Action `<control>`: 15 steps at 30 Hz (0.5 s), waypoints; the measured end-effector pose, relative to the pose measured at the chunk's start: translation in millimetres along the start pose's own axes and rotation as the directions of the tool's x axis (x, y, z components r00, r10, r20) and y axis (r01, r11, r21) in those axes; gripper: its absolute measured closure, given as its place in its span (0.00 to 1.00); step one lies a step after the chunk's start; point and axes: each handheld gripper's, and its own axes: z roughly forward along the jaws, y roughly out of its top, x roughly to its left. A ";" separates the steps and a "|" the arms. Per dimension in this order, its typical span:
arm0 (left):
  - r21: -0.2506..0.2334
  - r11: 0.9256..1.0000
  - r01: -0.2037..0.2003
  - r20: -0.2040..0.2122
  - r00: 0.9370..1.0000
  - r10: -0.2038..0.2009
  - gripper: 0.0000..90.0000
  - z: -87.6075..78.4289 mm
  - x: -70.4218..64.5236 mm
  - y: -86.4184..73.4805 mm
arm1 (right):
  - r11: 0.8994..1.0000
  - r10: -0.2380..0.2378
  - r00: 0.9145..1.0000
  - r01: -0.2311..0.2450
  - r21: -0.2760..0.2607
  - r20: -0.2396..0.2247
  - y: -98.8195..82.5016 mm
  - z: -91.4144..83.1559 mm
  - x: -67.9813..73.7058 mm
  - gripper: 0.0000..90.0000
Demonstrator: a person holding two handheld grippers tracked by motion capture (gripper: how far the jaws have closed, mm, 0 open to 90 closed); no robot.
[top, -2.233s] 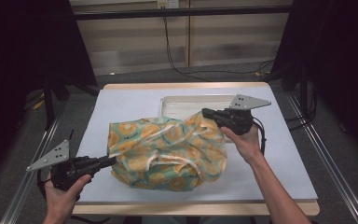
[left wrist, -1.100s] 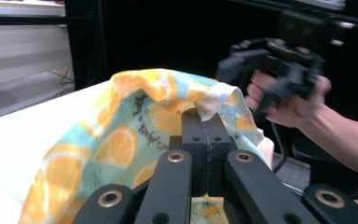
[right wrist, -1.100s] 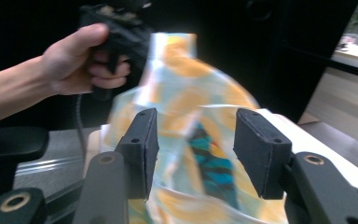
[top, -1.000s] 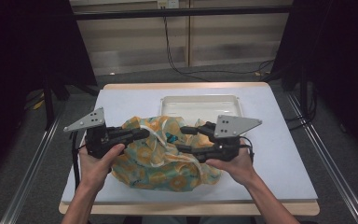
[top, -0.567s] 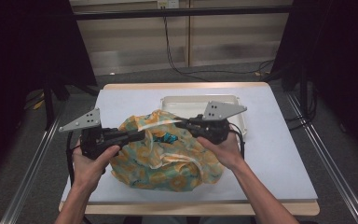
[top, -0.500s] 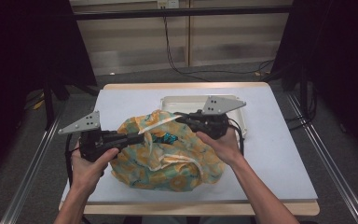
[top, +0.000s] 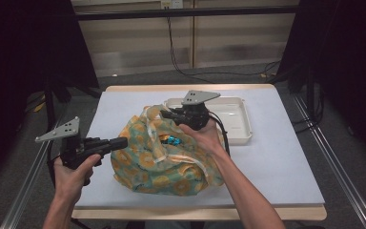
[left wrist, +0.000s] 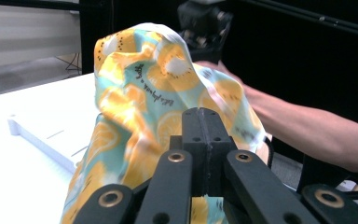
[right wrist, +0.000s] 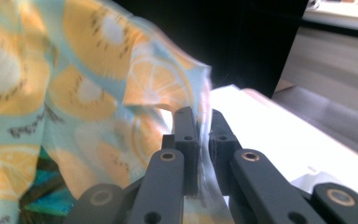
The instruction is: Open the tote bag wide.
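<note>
A white-topped table (top: pixel 286 157) stands on grey floor (top: pixel 228 78) before a pale panelled wall (top: pixel 138 47), dark curtains (top: pixel 24 57) flanking.

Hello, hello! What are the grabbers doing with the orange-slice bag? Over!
Left gripper shut at the bag's left side. Right gripper shut on bag's far rim. White tray just behind.

The tabletop (top: pixel 286 157) is white-topped with a pale wooden edge along its front and far sides. A shallow white tray (top: pixel 236 119) rests on its far half, right of centre. Metal rails (top: pixel 336 162) run along both sides of the tabletop. Beyond it stands a beige panelled wall (top: pixel 190 43), with black cables (top: pixel 205 74) hanging down and trailing across the grey floor (top: pixel 138 81).
</note>
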 end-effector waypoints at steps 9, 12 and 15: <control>-0.019 0.999 -0.037 -0.040 0.999 0.036 0.73 13.0 1.6 15.4 | 0.998 -0.042 0.999 0.043 0.039 -0.026 4.3 7.8 12.9 0.70; -0.040 0.998 -0.038 -0.059 0.998 0.036 0.70 16.5 8.0 22.1 | 0.999 -0.040 0.999 0.040 0.021 -0.022 5.5 -5.4 10.9 0.65; -0.023 1.000 -0.015 -0.073 0.997 0.014 0.63 22.0 14.5 26.7 | 0.999 -0.039 0.999 0.039 0.009 -0.006 6.4 -20.2 8.5 0.58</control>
